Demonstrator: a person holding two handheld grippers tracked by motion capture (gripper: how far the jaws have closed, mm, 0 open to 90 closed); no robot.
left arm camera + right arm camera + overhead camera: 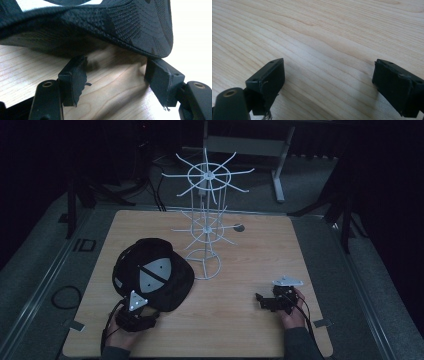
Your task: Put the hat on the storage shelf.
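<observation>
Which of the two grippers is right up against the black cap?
The left gripper. Its open jaws sit at the edge of the black cap, nothing between them. The right gripper is off over bare wooden table, also open.

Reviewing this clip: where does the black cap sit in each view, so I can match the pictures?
High view: the black cap lies left of centre on the wooden table, beside the white wire rack, just ahead of the left gripper.
Left gripper view: cap across the top, its edge above the open jaws.
Right gripper view: not in it.
Shared landmark: the table's pale wood grain.
</observation>
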